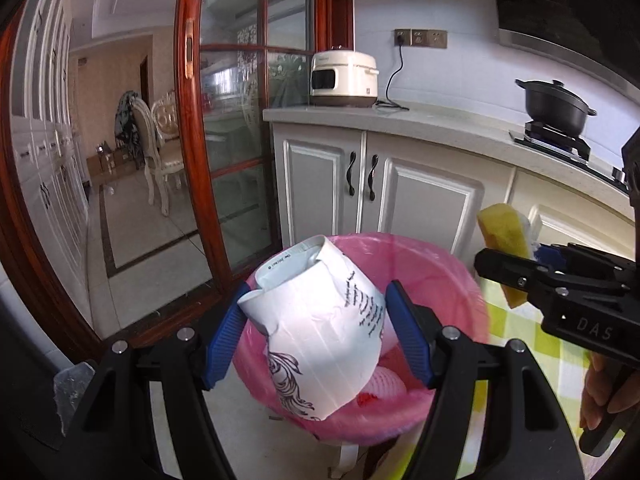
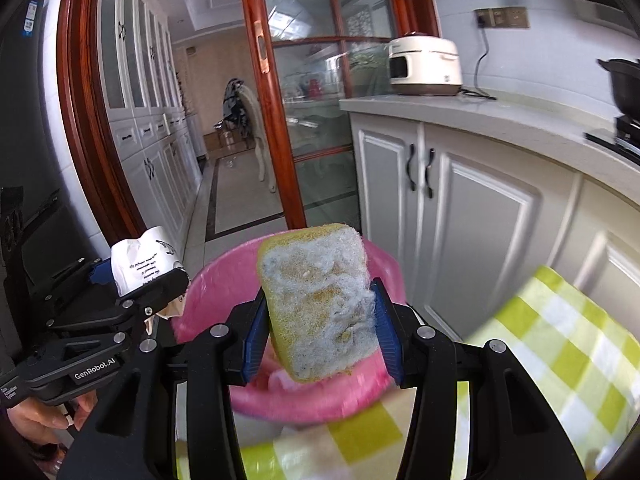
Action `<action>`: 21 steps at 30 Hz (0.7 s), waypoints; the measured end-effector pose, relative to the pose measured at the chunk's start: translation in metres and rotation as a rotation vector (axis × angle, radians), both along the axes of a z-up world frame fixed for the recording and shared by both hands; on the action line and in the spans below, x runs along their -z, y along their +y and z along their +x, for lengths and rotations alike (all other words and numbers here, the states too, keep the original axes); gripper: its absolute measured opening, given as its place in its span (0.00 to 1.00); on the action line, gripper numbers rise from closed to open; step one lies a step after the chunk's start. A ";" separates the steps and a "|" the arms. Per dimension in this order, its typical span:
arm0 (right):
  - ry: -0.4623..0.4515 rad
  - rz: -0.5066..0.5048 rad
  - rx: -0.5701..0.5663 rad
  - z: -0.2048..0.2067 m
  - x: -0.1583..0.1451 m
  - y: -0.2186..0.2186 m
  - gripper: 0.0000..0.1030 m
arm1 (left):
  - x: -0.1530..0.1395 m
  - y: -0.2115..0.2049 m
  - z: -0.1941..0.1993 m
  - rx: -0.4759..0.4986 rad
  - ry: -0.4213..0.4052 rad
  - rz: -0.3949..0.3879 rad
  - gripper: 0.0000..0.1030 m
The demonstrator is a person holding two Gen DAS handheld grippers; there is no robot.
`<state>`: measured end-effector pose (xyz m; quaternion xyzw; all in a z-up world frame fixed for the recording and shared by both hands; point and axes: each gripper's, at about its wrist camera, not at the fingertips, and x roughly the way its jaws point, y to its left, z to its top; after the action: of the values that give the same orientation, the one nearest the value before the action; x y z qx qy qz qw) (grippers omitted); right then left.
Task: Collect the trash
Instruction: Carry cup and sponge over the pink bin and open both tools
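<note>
Drop step: left gripper [image 1: 316, 332] pinches crushed paper cup [image 1: 320, 332] over pink bin [image 1: 472, 288]; right gripper [image 2: 318, 336] pinches sponge [image 2: 320, 304]. Next: open both above bin.

2 wrist cams, close above pink bin [image 1: 460, 280], facing cabinets, both share bin

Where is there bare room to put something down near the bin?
The countertop is bare between the rice cooker and the black pot. The floor tiles by the glass door lie open too. Over the pink bin it is crowded: left tool holds a crumpled cup, right tool a sponge.
</note>
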<state>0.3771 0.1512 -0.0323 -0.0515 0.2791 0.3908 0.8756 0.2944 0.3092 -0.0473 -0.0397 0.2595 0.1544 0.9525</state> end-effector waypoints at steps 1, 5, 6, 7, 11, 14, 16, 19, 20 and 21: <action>0.009 -0.004 -0.007 0.007 0.002 0.006 0.46 | 0.003 0.005 0.006 -0.003 0.007 -0.005 0.65; 0.042 -0.006 -0.033 0.027 0.013 0.022 0.48 | 0.017 0.021 0.021 -0.003 0.030 -0.019 0.66; 0.050 -0.005 -0.037 0.031 0.016 0.024 0.48 | 0.022 0.025 0.025 0.002 0.037 -0.025 0.66; 0.059 -0.004 -0.040 0.035 0.019 0.026 0.49 | 0.026 0.027 0.028 0.004 0.042 -0.027 0.66; 0.087 -0.001 -0.047 0.044 0.031 0.028 0.62 | 0.040 0.038 0.034 -0.008 0.051 -0.049 0.76; 0.098 0.008 -0.038 0.049 0.036 0.025 0.63 | 0.045 0.040 0.034 -0.015 0.051 -0.058 0.78; 0.101 0.010 -0.025 0.048 0.037 0.021 0.63 | 0.045 0.039 0.032 -0.026 0.048 -0.060 0.78; 0.101 0.029 -0.017 0.042 0.032 0.009 0.63 | 0.038 0.037 0.019 -0.049 0.019 -0.068 0.83; 0.096 0.033 -0.013 0.038 0.029 0.005 0.63 | 0.035 0.035 0.014 -0.053 0.012 -0.065 0.86; 0.093 0.041 -0.006 0.033 0.025 -0.003 0.63 | 0.031 0.032 0.008 -0.056 0.003 -0.060 0.87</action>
<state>0.4104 0.1486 -0.0578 -0.0163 0.3112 0.4008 0.8616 0.3023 0.3415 -0.0786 -0.0754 0.2644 0.1730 0.9458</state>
